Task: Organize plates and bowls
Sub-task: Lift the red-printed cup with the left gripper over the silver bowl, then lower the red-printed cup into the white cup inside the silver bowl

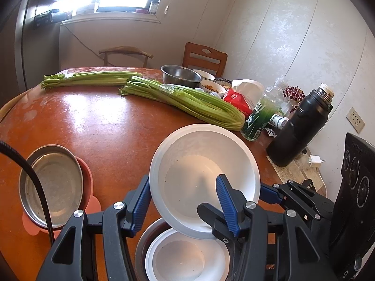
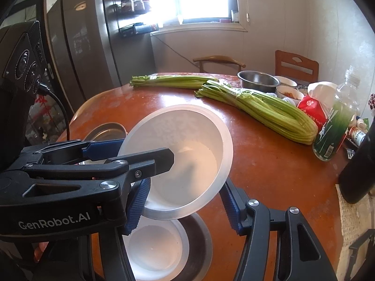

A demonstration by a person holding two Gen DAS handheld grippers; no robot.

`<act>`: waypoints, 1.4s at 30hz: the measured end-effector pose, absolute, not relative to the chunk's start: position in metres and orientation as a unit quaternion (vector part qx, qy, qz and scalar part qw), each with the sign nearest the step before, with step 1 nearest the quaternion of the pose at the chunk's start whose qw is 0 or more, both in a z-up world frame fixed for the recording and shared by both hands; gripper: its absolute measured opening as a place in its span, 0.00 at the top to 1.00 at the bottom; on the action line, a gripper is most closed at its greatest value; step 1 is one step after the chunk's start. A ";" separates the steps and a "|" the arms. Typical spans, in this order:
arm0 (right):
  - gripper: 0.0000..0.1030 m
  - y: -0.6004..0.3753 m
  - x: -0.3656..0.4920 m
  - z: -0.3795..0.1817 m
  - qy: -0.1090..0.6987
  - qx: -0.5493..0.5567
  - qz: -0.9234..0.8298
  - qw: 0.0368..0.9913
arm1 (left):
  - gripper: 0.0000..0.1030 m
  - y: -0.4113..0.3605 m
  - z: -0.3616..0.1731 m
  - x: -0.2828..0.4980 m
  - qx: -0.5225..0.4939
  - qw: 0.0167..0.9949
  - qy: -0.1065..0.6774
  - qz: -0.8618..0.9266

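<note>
A white bowl (image 1: 204, 178) is held tilted above the table, also seen in the right wrist view (image 2: 182, 164). My left gripper (image 1: 185, 201) is open around it: the left finger is outside the rim, the right finger inside. My right gripper (image 2: 185, 201) is also open, its fingers on either side of the bowl's lower edge; whether they touch it I cannot tell. Below sits a second white bowl (image 1: 185, 257) inside a steel bowl (image 2: 199, 241). A steel plate (image 1: 54, 185) rests on a pink plate (image 1: 90, 201) at the left.
On the round red-brown table (image 1: 98, 126): two celery bunches (image 1: 187, 100), a steel bowl (image 1: 180, 76) with small dishes behind it, a green bottle (image 1: 260, 117), a black thermos (image 1: 302, 126), a red tissue pack (image 1: 236, 103). Chairs stand behind.
</note>
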State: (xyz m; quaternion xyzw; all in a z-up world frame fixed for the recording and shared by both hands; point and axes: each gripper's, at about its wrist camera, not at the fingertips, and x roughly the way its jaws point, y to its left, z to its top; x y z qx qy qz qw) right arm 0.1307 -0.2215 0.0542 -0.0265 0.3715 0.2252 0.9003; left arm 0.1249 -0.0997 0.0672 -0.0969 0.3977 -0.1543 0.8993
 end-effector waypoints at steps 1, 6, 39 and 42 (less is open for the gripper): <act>0.39 -0.221 0.128 0.054 0.370 -0.027 0.225 0.901 | 0.47 -0.100 0.068 0.122 -0.095 0.900 0.397 -0.154; 0.39 -0.223 0.119 0.056 0.368 -0.028 0.224 0.902 | 0.47 -0.101 0.070 0.111 -0.095 0.902 0.392 -0.156; 0.39 -0.213 0.050 0.028 0.367 -0.025 0.220 0.904 | 0.46 -0.093 0.044 0.045 -0.078 0.898 0.397 -0.173; 0.39 -0.215 0.048 0.026 0.368 -0.021 0.220 0.903 | 0.46 -0.094 0.044 0.044 -0.079 0.896 0.398 -0.178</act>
